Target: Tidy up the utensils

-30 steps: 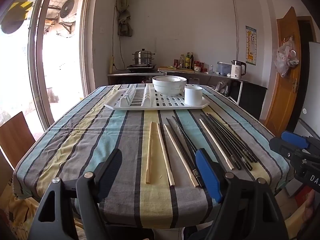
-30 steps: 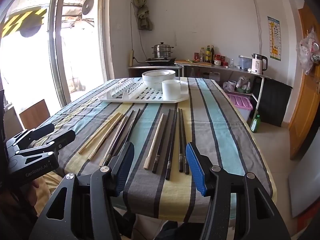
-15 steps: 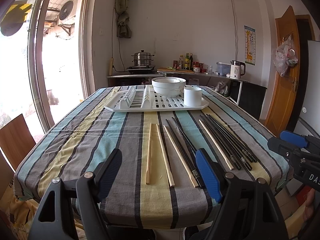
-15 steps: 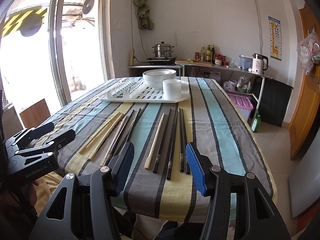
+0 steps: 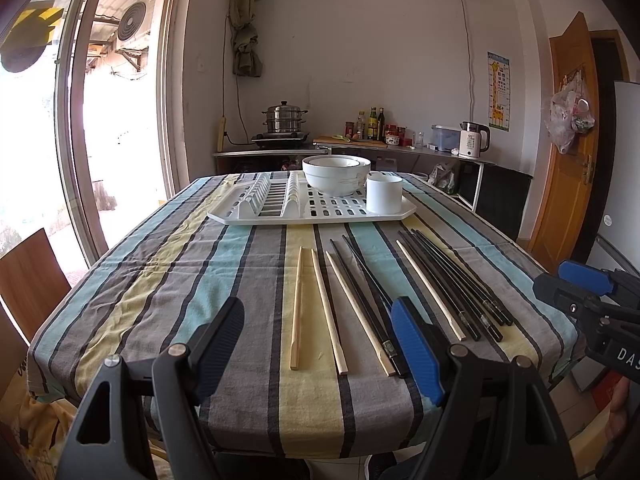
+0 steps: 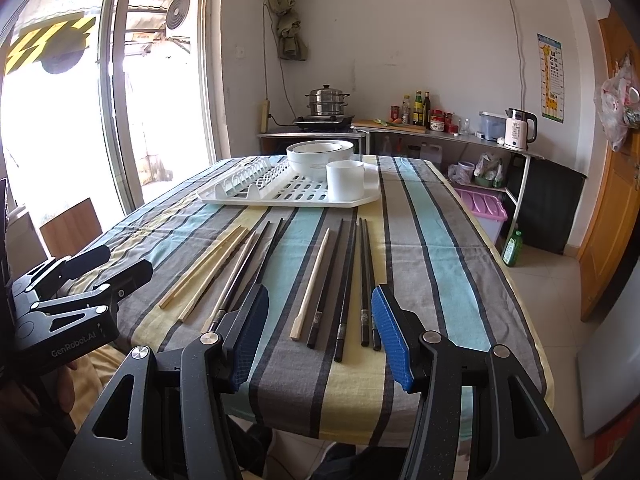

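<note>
Several chopsticks lie side by side on the striped tablecloth [image 5: 160, 280], pointing away from me. Pale wooden chopsticks [image 5: 296, 308] are on the left and black chopsticks [image 5: 460, 280] are mostly on the right. My left gripper [image 5: 316, 336] is open over the near table edge, its fingers either side of the wooden ones. My right gripper [image 6: 318, 312] is open above the near ends of a wooden chopstick [image 6: 312, 280] and black chopsticks [image 6: 362, 280]. Each gripper shows at the edge of the other's view: right gripper [image 5: 576, 284], left gripper [image 6: 100, 268]. Neither holds anything.
A white dish rack [image 5: 240, 216] sits mid-table with a stacked white bowl [image 5: 336, 174] and a white cup [image 5: 384, 196] on it. A wooden chair [image 5: 28, 280] stands left of the table. A counter [image 6: 400, 130] with a pot and a kettle runs along the back wall.
The left wrist view has shifted slightly. The chopsticks lie as before and both grippers stay open.
</note>
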Motion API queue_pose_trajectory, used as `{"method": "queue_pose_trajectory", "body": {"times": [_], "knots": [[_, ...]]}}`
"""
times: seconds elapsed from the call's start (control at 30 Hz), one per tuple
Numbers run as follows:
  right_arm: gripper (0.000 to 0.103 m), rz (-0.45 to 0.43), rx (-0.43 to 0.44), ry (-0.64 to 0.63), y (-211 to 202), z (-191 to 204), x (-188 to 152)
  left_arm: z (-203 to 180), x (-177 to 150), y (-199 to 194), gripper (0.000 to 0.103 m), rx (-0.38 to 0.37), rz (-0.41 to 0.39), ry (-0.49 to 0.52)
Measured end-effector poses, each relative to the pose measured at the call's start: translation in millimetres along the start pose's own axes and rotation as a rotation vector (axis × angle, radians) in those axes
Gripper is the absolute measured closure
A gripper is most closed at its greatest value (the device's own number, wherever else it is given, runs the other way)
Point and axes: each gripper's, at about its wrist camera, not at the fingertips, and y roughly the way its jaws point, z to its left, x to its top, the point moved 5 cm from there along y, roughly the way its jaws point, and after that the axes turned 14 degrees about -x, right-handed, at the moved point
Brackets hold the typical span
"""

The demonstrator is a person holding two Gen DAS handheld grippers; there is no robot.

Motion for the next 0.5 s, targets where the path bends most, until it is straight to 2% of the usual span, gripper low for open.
{"method": "queue_pose_trajectory", "body": {"times": [0.5], "knots": [[0.048,-0.002,0.000,0.001,-0.6,-0.2,0.1,0.2,0.7,-0.5,0.025,-0.002,-0.005,-0.002]]}}
